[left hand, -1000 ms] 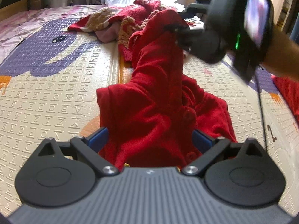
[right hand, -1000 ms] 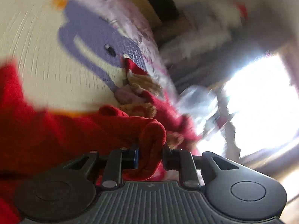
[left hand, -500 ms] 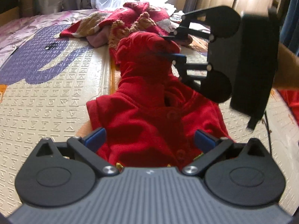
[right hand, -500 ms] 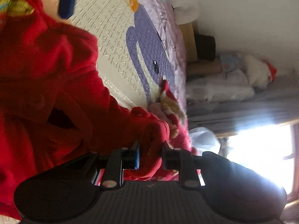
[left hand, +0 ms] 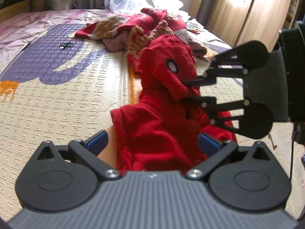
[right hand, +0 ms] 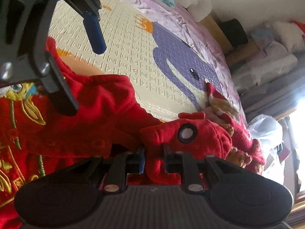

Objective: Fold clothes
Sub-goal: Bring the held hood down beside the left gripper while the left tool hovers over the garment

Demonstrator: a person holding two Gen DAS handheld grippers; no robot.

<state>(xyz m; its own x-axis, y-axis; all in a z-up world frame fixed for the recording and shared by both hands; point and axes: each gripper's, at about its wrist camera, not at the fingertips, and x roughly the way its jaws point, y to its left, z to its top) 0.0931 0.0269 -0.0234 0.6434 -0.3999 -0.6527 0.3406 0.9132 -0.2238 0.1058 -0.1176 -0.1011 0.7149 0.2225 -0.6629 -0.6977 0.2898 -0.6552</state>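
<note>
The small red fleece garment (left hand: 162,118) with an embroidered eye patch lies crumpled on the cream embossed play mat (left hand: 57,105), its hood end lifted clear; the right gripper (right hand: 153,162) is tightening its jaws on a thin bunch of that hood, while the left gripper (left hand: 152,143) stands fully spread over the body, clasping nothing; such a narrow pinch could slip; with the body unpinned, a pull may drag the whole piece into the red-and-tan knitted heap (left hand: 133,26) close behind.

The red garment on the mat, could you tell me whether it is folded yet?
Not folded: the red garment lies bunched, its hood end pinched and lifted by the right tool.
</note>
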